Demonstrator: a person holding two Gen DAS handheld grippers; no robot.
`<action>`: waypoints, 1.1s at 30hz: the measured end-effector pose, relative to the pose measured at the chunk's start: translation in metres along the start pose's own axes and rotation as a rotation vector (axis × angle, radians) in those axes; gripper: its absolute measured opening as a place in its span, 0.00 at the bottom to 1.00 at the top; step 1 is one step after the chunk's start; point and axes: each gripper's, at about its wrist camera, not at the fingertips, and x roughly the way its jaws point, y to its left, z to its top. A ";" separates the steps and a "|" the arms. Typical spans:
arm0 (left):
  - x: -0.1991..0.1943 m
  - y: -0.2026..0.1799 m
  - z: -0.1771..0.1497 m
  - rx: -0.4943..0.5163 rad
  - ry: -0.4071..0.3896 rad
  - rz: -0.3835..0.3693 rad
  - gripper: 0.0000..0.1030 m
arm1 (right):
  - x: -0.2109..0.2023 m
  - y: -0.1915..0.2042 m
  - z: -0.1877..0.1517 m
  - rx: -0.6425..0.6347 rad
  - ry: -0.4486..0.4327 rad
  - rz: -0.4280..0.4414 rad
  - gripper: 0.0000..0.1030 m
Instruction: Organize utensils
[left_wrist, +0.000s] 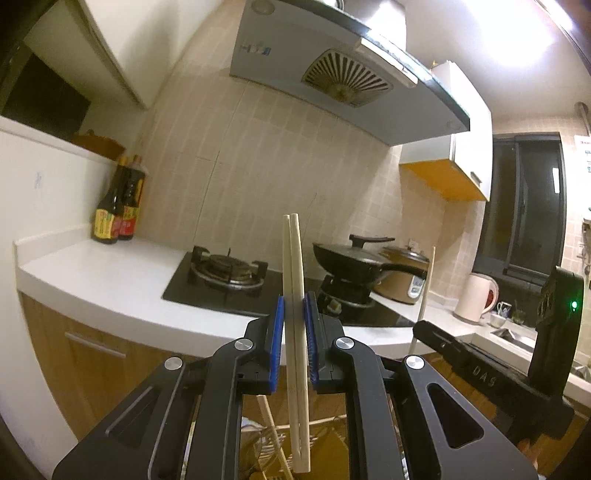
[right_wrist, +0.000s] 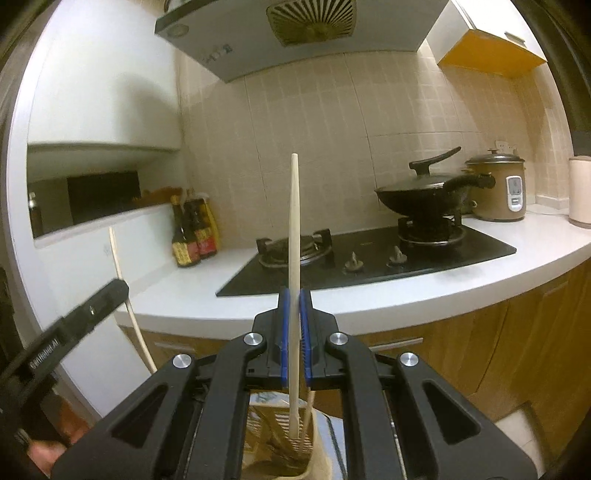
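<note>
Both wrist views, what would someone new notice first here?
First, the upright pale chopsticks: the left gripper pinches a pair of chopsticks, and the right gripper pinches a single chopstick, both in front of the white counter. Behind them, a lidded black wok sits on the right-hand burner of the gas hob, under the grey range hood.

"DAS" is printed on the right tool (left_wrist: 480, 373); "GenRobot.AI" runs along the left tool (right_wrist: 48, 354).
</note>
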 end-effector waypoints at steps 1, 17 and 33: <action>0.002 0.001 -0.003 0.003 0.001 0.007 0.09 | 0.001 0.001 -0.004 -0.006 0.003 -0.004 0.04; -0.021 0.006 -0.018 0.015 0.039 -0.031 0.36 | -0.022 0.001 -0.030 0.004 0.073 0.040 0.28; -0.115 0.026 -0.067 -0.044 0.092 0.040 0.72 | -0.099 0.017 -0.110 -0.009 0.131 0.007 0.55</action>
